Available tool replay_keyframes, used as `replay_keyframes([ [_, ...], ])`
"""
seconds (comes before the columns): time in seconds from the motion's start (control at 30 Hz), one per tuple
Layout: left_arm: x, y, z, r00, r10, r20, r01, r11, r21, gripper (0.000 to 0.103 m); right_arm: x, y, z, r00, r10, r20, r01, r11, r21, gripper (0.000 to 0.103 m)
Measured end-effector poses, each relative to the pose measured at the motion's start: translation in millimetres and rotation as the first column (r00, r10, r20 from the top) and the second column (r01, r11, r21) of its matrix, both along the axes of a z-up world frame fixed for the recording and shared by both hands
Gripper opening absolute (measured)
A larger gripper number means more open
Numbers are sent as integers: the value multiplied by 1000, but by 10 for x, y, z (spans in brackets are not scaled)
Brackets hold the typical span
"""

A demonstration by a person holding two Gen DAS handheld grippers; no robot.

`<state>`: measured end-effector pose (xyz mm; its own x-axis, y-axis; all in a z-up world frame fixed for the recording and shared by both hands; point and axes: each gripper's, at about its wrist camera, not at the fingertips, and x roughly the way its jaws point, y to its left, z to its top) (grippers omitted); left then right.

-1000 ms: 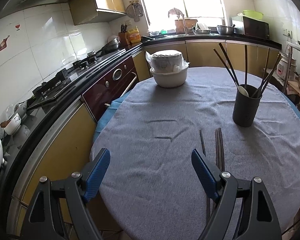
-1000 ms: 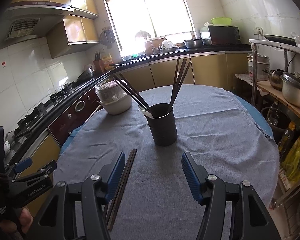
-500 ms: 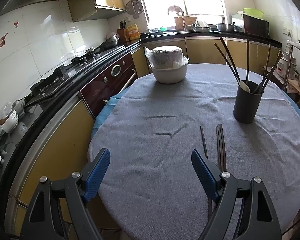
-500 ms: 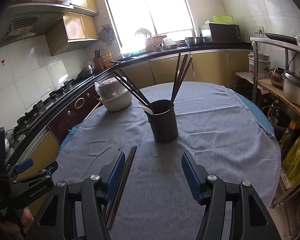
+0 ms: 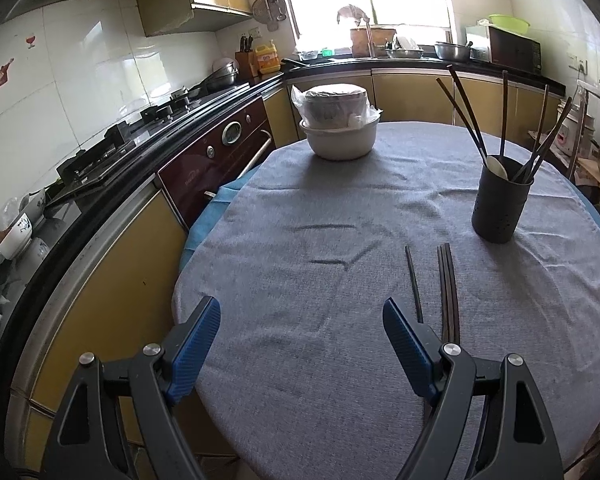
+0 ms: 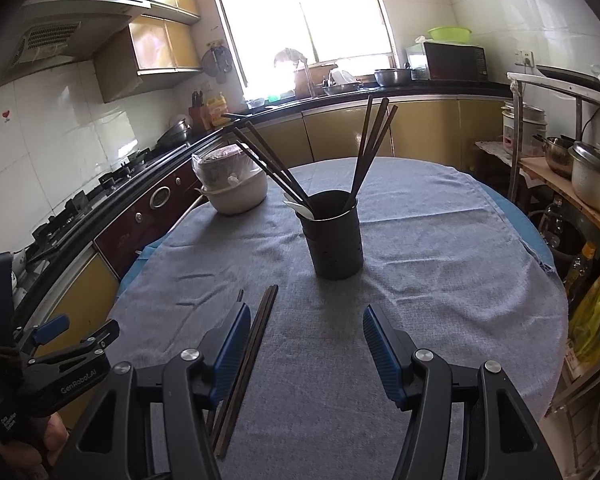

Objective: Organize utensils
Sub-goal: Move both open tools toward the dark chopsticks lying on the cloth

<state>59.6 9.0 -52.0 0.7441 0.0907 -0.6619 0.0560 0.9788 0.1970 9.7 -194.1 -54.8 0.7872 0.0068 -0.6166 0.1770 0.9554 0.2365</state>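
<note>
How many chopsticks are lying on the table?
3 that I can make out: one single chopstick lies alone on the cloth, and a pair lies touching, just right of it. Their near ends are hidden behind the left gripper, so more may be tucked there.

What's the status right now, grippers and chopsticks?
Left hand-held gripper open, empty. Right hand-held gripper open, empty. Loose chopsticks flat on cloth, short of black holder. Nothing blocking.
</note>
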Motion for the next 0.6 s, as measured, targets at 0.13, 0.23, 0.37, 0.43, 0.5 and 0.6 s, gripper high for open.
replay_keyframes([
  [0.13, 26, 28, -8, 1000, 2, -2, -2, 1000, -7, 84, 38, 40, -8, 1000, 10, -8, -11, 1000, -9, 62],
  [0.23, 45, 55, -24, 1000, 4, -6, -4, 1000, -14, 84, 68, 81, -18, 1000, 18, -15, -18, 1000, -13, 62],
  [0.37, 74, 91, -41, 1000, 7, -10, -7, 1000, -23, 84, 111, 140, -37, 999, 30, -25, -30, 999, -23, 62],
  [0.43, 94, 121, -55, 1000, 10, -13, -11, 1000, -29, 84, 136, 182, -47, 999, 36, -32, -37, 999, -27, 62],
  [0.5, 115, 154, -74, 1000, 14, -18, -15, 999, -37, 84, 169, 222, -62, 998, 43, -39, -44, 999, -28, 62],
  [0.6, 144, 204, -98, 999, 22, -23, -23, 999, -45, 84, 208, 278, -87, 998, 52, -48, -53, 998, -34, 62],
])
